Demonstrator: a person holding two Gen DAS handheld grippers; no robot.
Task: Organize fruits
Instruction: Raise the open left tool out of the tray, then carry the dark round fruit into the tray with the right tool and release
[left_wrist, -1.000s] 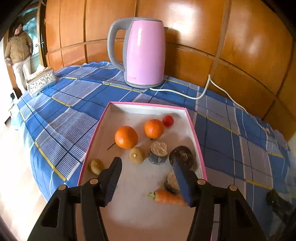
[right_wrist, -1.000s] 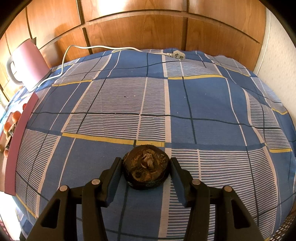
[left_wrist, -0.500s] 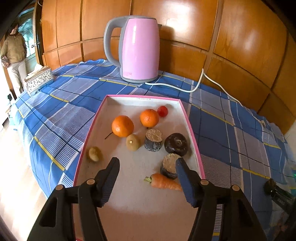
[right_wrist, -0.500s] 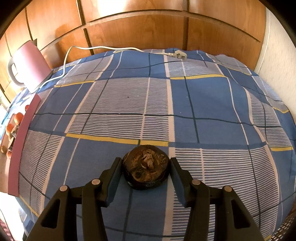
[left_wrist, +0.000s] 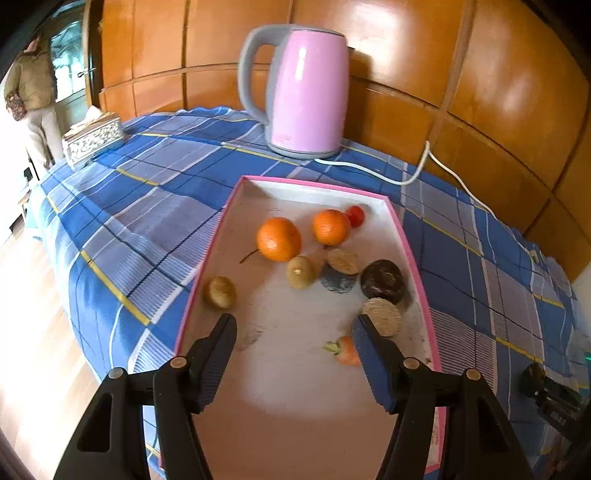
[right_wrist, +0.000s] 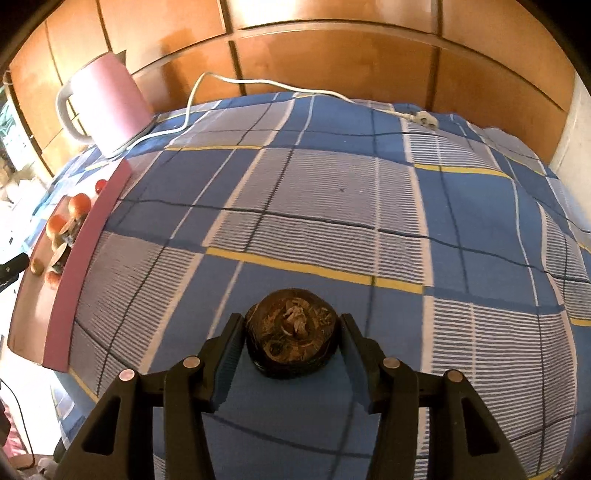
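Right wrist view has the right gripper (right_wrist: 291, 328) clamped on a dark round fruit (right_wrist: 291, 332) well off the pink-rimmed tray (left_wrist: 400, 236), while the left gripper (left_wrist: 295, 332) is opening, empty, over that tray, so a careless drop-in could scatter the oranges (left_wrist: 279, 239).

Left gripper (left_wrist: 293, 332) and right gripper (right_wrist: 291, 334), black plastic arms, ribbed blue-black pads, round silver rivets
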